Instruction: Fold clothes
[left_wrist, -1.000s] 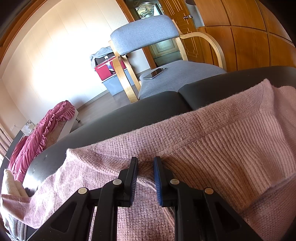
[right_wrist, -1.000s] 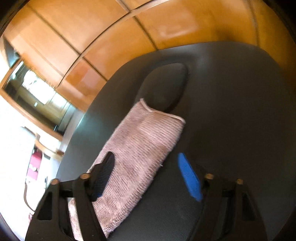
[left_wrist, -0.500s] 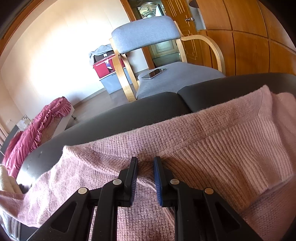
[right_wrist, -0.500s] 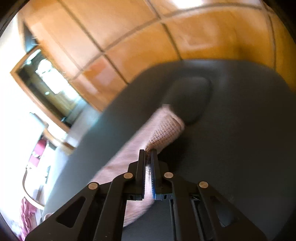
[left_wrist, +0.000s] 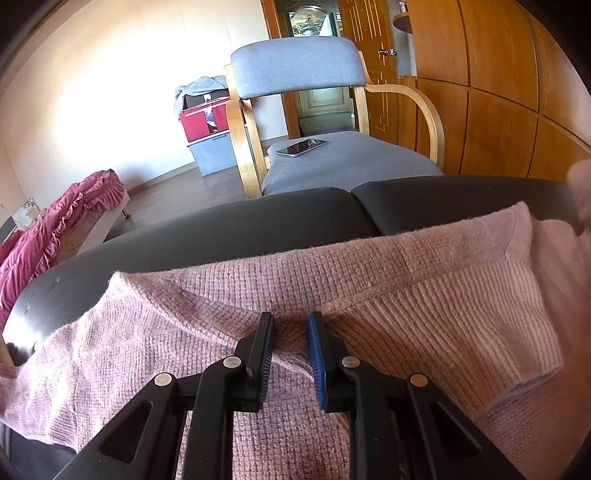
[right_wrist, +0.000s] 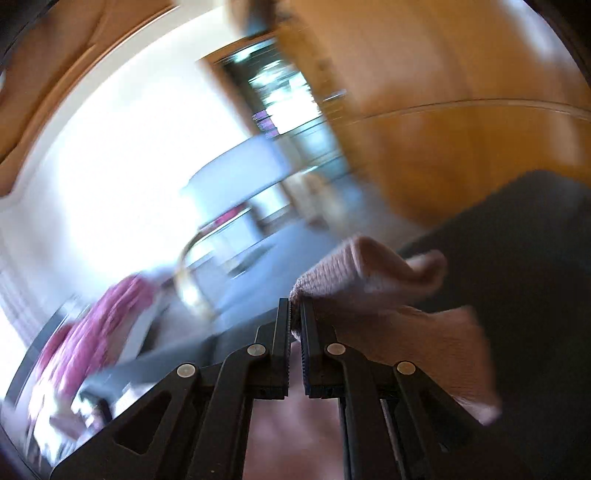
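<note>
A pink knit sweater (left_wrist: 406, 295) lies spread over a black padded surface (left_wrist: 258, 225). My left gripper (left_wrist: 290, 325) rests low on it, its jaws narrow and pinching a raised fold of the knit. In the blurred right wrist view, my right gripper (right_wrist: 295, 310) is shut on the cuff end of the sweater's sleeve (right_wrist: 369, 269). The sleeve is lifted off the black surface (right_wrist: 517, 258) and trails back to the right. A pale pink blur at the right edge of the left wrist view is likely that sleeve.
A grey armchair (left_wrist: 295, 70) with wooden arms stands behind the black surface, with a phone (left_wrist: 301, 147) on its seat. A red box (left_wrist: 203, 122) sits against the far wall. Magenta ruffled bedding (left_wrist: 55, 221) lies at the left. Wood panelling (left_wrist: 498, 92) fills the right.
My right gripper closed on the sleeve's cuff, then swung up and around towards the room with it. The left gripper kept its pinch and rolled slightly.
</note>
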